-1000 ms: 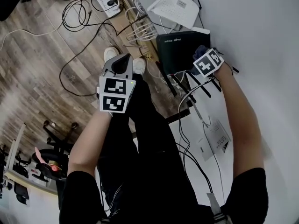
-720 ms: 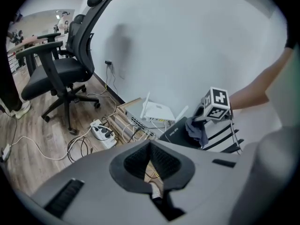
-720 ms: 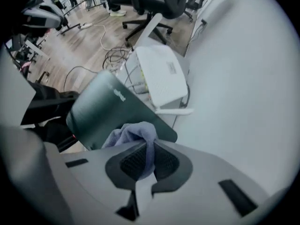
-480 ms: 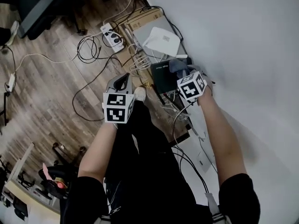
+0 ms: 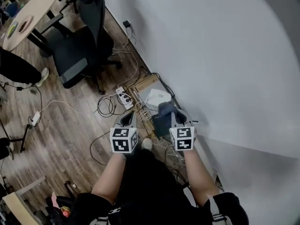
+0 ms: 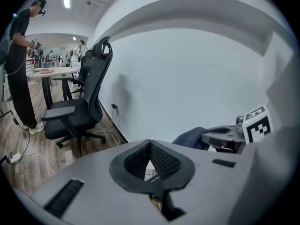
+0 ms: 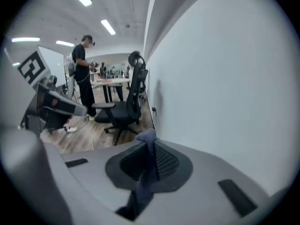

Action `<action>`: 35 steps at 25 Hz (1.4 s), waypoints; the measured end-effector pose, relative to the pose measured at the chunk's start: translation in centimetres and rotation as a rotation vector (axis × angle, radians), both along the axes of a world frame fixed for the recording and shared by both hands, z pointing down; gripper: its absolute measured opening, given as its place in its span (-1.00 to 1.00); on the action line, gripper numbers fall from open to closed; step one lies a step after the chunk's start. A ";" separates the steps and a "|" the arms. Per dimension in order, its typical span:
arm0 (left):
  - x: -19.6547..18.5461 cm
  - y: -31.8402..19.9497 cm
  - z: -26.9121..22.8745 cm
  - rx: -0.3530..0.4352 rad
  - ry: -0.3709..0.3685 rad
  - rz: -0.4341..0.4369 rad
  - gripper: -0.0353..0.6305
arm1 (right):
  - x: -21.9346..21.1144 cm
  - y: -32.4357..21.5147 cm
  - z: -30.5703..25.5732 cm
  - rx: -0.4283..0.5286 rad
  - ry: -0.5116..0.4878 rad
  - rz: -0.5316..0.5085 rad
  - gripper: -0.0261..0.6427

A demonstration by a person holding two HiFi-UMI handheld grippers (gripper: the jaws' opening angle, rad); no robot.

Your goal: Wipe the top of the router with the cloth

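Note:
The black router lies on the floor by the wall, mostly hidden between my two grippers in the head view. My right gripper is shut on the dark blue cloth, and both are held up off the router. In the right gripper view the cloth hangs pinched between the jaws of the right gripper and pokes out past the tips. My left gripper is level with it to the left. Its jaws are shut with nothing in them. The cloth also shows in the left gripper view.
A white router, a power strip and loose cables lie on the wood floor by the white wall. A black office chair and a round table stand further off. A person stands by the desks.
Both grippers have risen away from the floor and drawn level with each other. The right one has lifted the cloth off the router top, and the head view now takes in far more of the room.

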State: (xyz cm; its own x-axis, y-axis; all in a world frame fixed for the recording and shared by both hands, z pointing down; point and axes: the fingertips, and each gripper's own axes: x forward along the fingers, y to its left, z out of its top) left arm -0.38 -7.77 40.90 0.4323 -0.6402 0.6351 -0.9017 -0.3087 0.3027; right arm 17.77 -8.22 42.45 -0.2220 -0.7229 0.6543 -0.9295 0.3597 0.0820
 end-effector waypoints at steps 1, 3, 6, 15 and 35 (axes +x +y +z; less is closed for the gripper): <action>0.0 -0.1 -2.1 0.020 0.000 -0.005 -0.91 | -0.6 -0.4 -2.6 0.052 -0.038 -0.001 -0.90; 0.0 -0.2 -6.3 0.069 0.003 -0.017 -0.91 | -1.8 -0.7 -7.5 0.147 -0.108 -0.019 -0.91; 0.0 0.2 -12.4 0.164 0.002 -0.037 -0.91 | -3.1 -0.3 -14.3 0.262 -0.231 -0.035 -0.91; -1.5 1.3 -27.1 0.474 -0.009 -0.075 -0.91 | -5.3 0.3 -30.1 0.583 -0.399 -0.058 -0.91; -11.1 2.4 -32.0 0.580 -0.047 -0.062 -0.91 | -15.7 1.2 -34.7 0.676 -0.426 -0.062 -0.91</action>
State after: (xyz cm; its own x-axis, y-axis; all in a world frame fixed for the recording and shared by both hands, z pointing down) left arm -11.44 -5.37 8.85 0.3625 -0.9122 0.1908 -0.9319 -0.3579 0.0591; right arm 2.02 -7.05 7.77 -0.4066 -0.9108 -0.0714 -0.9100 0.4107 -0.0565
